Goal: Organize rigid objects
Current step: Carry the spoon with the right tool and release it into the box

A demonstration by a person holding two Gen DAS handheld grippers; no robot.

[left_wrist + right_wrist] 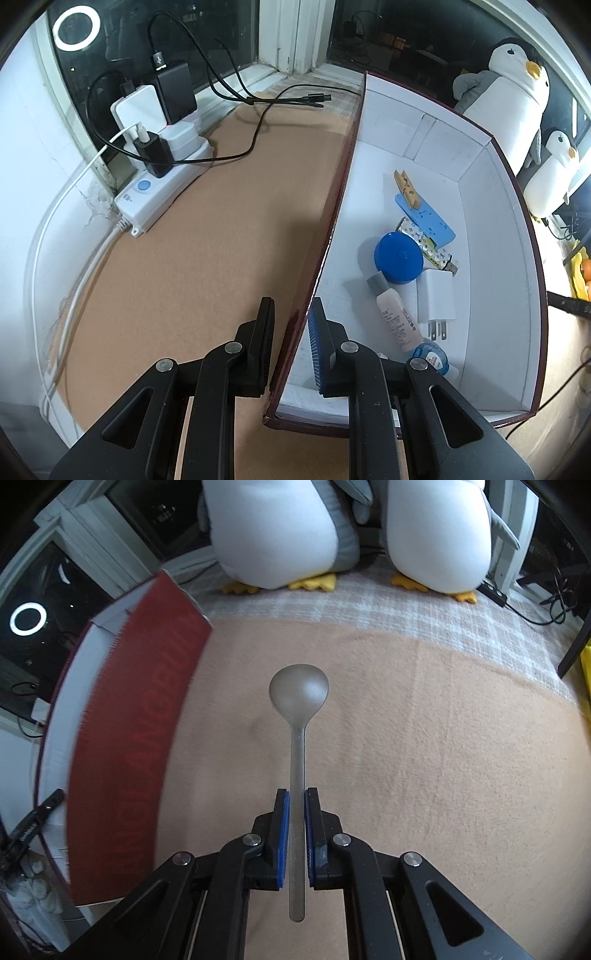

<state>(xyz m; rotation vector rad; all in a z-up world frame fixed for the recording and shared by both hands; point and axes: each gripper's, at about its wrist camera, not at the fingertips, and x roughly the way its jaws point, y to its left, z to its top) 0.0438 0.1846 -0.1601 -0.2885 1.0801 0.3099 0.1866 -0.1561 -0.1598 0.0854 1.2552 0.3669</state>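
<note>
Here, low in the left wrist frame, my left gripper (291,321) straddles the near wall of the box (495,229): the black finger stands outside over the tan mat (177,258), the blue-padded one inside. The jaws sit narrow around that dark red edge, but I cannot tell whether the pads actually press it. To the left of the wall the mat lies bare up through the middle of the frame. Inside, the white floor is free along the right wall. Nearest me lie a small round tape roll (430,354), a little bottle (395,317) and a white plug (436,299). Beyond them sit a blue round lid (399,258), a patterned flat piece (428,243), a blue card (428,218) and a wooden clothespin (406,188). In the upper left a power strip (162,188) with chargers and cables hugs the window.

In the right wrist frame my right gripper (297,827) is clamped on the spoon (298,716), its blue pads tight on the lower handle. The spoon is grey and matte, its handle running straight up the middle of the frame, its round bowl at centre, clear above the tan cloth. Bare cloth spreads to the right. The box's red outer side curves along the left edge. At the top sit two plush penguins (280,535).
</note>
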